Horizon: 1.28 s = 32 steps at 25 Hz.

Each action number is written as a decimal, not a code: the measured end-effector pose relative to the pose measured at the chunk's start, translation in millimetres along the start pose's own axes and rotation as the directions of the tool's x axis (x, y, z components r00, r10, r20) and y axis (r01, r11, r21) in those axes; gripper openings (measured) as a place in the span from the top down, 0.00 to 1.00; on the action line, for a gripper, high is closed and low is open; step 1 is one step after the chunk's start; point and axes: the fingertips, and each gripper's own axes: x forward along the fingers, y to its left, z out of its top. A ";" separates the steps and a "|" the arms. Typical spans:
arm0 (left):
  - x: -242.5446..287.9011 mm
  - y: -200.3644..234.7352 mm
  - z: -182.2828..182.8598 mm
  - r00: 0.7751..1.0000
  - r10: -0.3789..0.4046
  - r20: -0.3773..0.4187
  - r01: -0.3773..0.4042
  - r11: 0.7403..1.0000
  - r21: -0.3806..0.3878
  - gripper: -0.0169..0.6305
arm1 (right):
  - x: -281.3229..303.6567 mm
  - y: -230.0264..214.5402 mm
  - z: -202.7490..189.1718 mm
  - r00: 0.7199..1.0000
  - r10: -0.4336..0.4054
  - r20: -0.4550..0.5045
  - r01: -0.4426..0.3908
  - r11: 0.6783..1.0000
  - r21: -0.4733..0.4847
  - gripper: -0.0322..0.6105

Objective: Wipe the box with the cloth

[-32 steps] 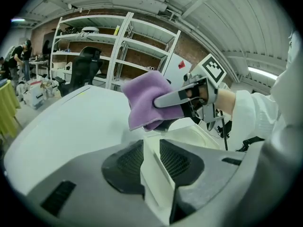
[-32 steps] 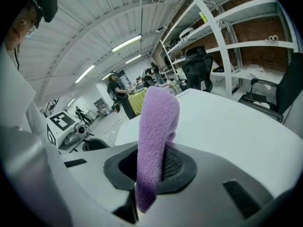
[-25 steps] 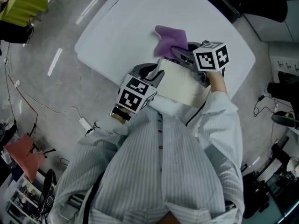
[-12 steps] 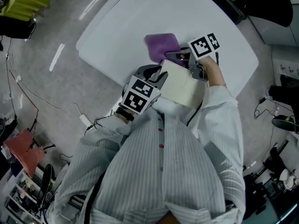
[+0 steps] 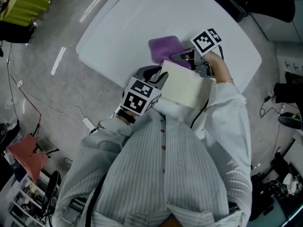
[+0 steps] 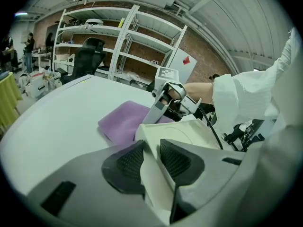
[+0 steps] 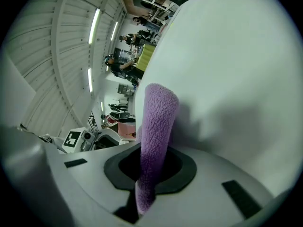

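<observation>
**Even overhead light, strong fisheye on the gripper cameras**

Long ceiling strips [image 7: 94,25] light the room brightly and evenly. The white table [image 5: 118,27] comes out almost blown, and pale streaks of glare lie on the floor [image 5: 57,60] beside its left corner. The cloth [image 7: 158,112] throws a soft grey shadow across the tabletop. Both gripper views bend hard toward black corners. Whatever sits nearest each lens is soft, while the far shelves [image 6: 118,41] stay fairly sharp.

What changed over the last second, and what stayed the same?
The right gripper, shut on the cloth, shifted a little farther from the person, pulling the cloth leftward in the head view so that it lies flatter on the table beyond the box. The left gripper stayed clamped on the box, which barely moved.
</observation>
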 end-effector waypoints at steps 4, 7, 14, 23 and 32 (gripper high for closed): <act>-2.0 1.5 -0.4 1.000 -0.002 -0.001 0.002 1.000 0.001 0.83 | -12.6 -10.4 -16.7 0.999 -0.033 -0.016 0.034 0.999 0.022 0.89; -2.6 1.2 1.1 1.000 0.001 -0.002 -0.001 1.000 0.004 0.83 | -28.3 -21.7 -32.0 0.997 -0.068 -0.028 0.069 0.997 0.046 0.89; -2.7 1.1 -1.6 1.000 0.002 -0.013 -0.002 1.000 0.014 0.83 | -57.6 -41.6 -68.3 0.996 -0.082 -0.034 0.085 0.993 0.088 0.89; -4.6 7.3 -6.9 1.000 0.012 -0.023 -0.011 1.000 0.018 0.83 | -88.3 -62.7 -103.0 0.992 -0.122 -0.013 0.123 0.984 0.132 0.89; -3.8 7.5 -5.1 1.000 0.013 -0.023 -0.012 1.000 0.023 0.83 | -135.9 -86.8 -132.2 0.923 -0.252 0.289 0.177 0.949 0.261 0.89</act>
